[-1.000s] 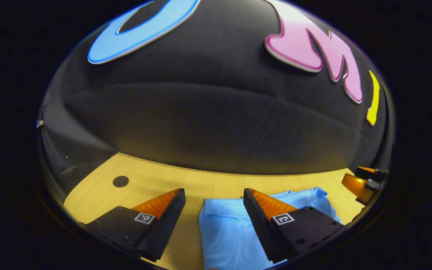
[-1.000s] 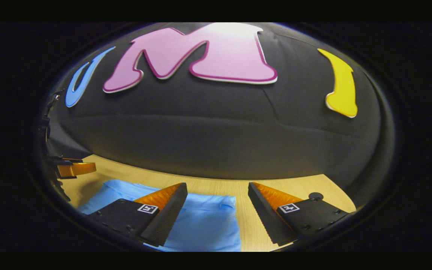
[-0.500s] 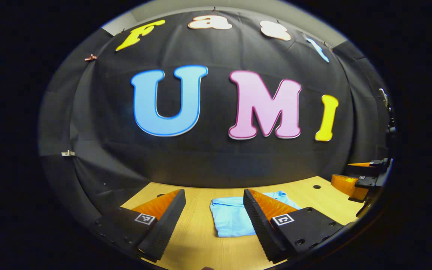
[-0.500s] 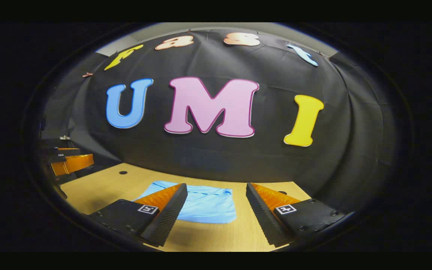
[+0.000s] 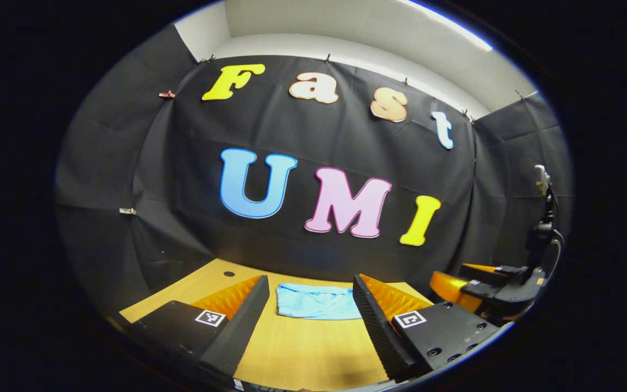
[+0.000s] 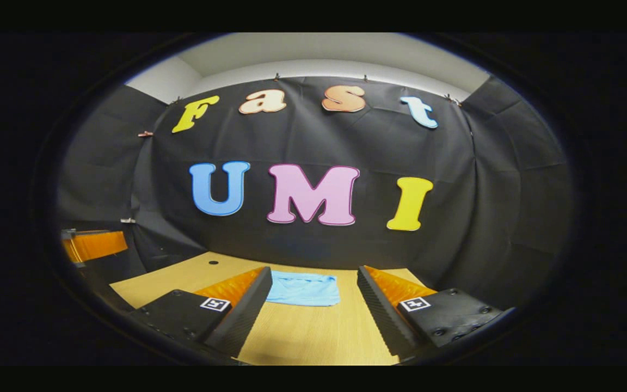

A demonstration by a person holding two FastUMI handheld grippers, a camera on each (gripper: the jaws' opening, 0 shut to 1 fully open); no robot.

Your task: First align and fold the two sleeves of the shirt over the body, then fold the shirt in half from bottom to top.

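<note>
Left gripper view. The left claw (image 5: 309,305) is seen at the bottom, its two fingers spread wide apart with nothing held between them. Between and beyond the fingers the shirt (image 5: 316,301) is seen, light blue, folded into a compact flat rectangle and lying on the wooden bench (image 5: 308,348). The shirt lies toward the far edge of the bench, close to the black cloth wall (image 5: 313,130), and well apart from the claw. A small dark round hole (image 5: 228,274) is noted in the bench surface, off to the left of the shirt and near the far edge. To the right of the shirt, the right claw (image 5: 468,280) is seen at the margin, above the bench; whether its fingers are apart cannot be told from this angle. A strip of pale wall or ceiling (image 5: 379,32) is seen over the cloth. No containers are seen on the bench.

Right gripper view. The right claw (image 6: 313,299) is seen at the bottom with its fingers held wide apart and empty. The shirt (image 6: 303,288) is seen between and beyond them, folded flat on the bench (image 6: 308,337), near the far edge by the cloth wall (image 6: 313,136). Bare wood lies between the shirt and the fingers. The dark hole (image 6: 213,262) is noted to the left of the shirt. Farther left of the shirt, at the margin, part of the left claw (image 6: 93,245) is seen, raised above bench level.
</note>
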